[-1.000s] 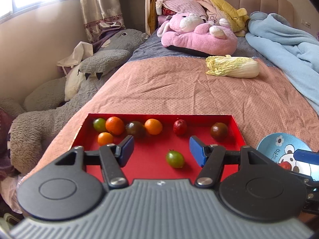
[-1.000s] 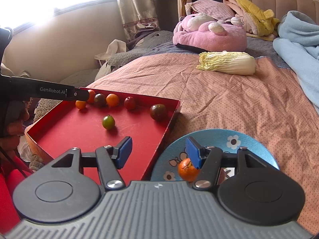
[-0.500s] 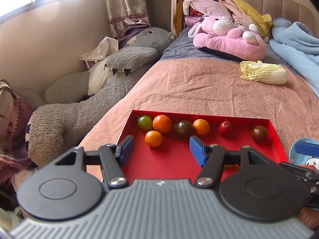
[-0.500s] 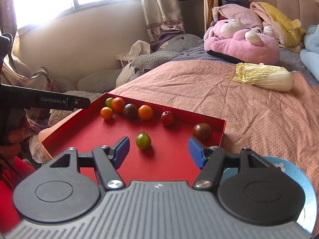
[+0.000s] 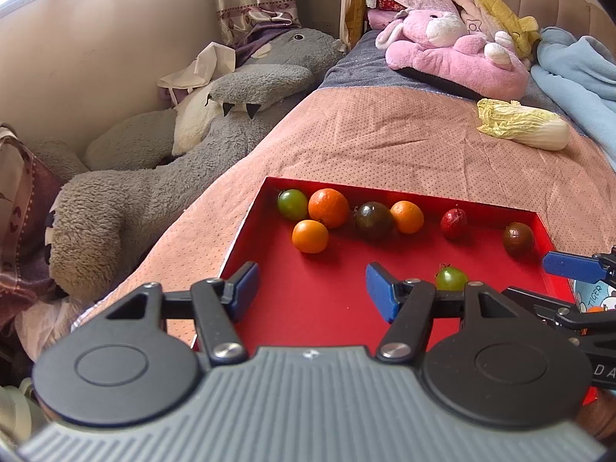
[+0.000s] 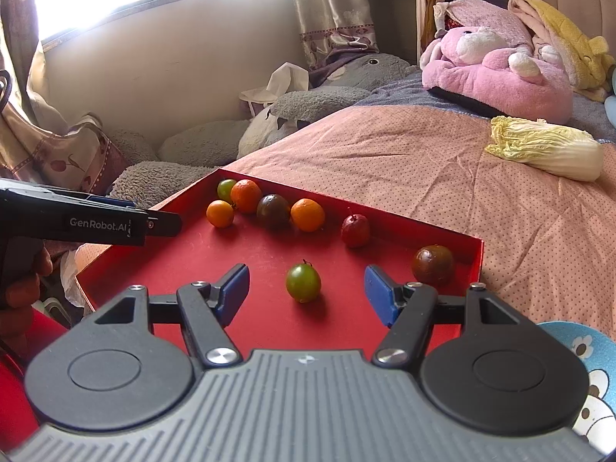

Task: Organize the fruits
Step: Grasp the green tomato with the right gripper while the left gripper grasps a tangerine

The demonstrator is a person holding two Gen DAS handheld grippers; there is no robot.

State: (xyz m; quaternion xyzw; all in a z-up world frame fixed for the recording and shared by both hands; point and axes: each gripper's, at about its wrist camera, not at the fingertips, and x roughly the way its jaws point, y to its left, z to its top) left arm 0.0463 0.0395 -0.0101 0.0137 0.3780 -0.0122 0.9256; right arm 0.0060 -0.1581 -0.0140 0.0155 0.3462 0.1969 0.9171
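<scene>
From your left wrist view, your left gripper [image 5: 312,288] hangs over the near part of the red tray [image 5: 404,191], jaws about half open with nothing between them. Along the tray's far wall sit a green tomato [image 5: 292,203], a large orange [image 5: 328,208], a dark tomato [image 5: 373,220] and a second orange [image 5: 407,216]; a smaller orange [image 5: 310,236] lies just nearer. A red fruit [image 5: 453,224] and a dark brown tomato [image 5: 518,239] sit toward the tray's right corner.

From your right wrist view, your right gripper [image 6: 306,292] also stands half open over the tray [image 6: 477,261], holding nothing. A green tomato with a stem [image 6: 303,282] rests on the tray floor between its blue pads [image 6: 375,288], untouched. The blue plate [image 6: 593,350] lies just right of the tray.
</scene>
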